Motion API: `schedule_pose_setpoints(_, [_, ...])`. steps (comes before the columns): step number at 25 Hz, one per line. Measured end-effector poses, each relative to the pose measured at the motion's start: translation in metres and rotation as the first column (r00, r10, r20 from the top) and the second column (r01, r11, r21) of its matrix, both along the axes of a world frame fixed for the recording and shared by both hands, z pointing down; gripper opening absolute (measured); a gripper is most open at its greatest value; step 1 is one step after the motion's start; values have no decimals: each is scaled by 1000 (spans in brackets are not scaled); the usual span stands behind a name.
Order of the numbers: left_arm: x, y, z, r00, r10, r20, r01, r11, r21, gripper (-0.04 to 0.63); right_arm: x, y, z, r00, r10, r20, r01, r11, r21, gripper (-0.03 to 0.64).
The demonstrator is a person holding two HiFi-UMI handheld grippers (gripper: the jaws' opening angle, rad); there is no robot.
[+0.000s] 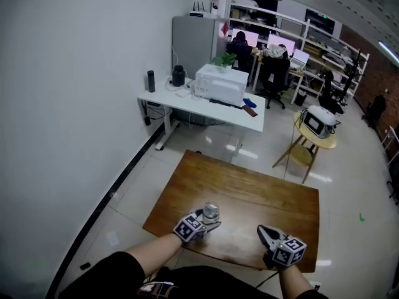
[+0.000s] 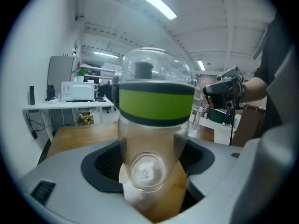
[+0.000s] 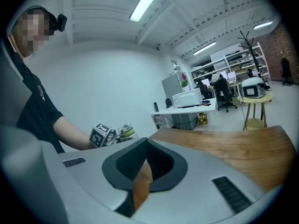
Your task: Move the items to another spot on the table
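Bottle [image 1: 211, 213], clear with a green band, stands upright near the table's [image 1: 249, 192] near edge, left of its middle. The left gripper [image 1: 206, 224] comes at it from the near-left side, clamped on the lower body below the band. The left forearm reaches low and forward over the near edge, so we judge this hand alone carries the bottle, and most of the bare wood lies toward the far edge and right corners. The right gripper [image 1: 267, 234] sits well apart by the near-right corner, jaws pinched together on nothing.
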State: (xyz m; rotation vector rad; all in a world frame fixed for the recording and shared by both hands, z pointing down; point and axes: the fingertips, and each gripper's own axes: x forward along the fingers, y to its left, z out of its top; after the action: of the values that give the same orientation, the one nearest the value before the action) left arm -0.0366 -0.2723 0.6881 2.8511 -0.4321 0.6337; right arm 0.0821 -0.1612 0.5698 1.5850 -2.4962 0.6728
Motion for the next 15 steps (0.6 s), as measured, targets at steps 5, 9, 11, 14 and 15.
schedule_pose_setpoints(5, [-130, -22, 35, 998, 14, 59, -13, 1000, -23, 341, -96, -35, 16, 1000, 20, 2, -20, 1000, -24, 5])
schedule_pose_setpoints(9, [-205, -36, 65, 993, -20, 115, 26, 998, -55, 341, -160, -48, 27, 1000, -1, 9, 1, 998, -61, 5])
schedule_pose_setpoints(11, [-228, -43, 77, 990, -42, 134, 51, 996, -67, 341, -183, -51, 24, 1000, -29, 8, 29, 997, -72, 5])
schedule_pose_setpoints(14, [-250, -56, 92, 986, -76, 147, 88, 993, -76, 341, -199, -53, 26, 998, -67, 16, 68, 993, -96, 5])
schedule_pose_setpoints(15, [-255, -60, 97, 985, -88, 145, 101, 992, -82, 341, -201, -53, 29, 997, -76, 20, 78, 992, -102, 5])
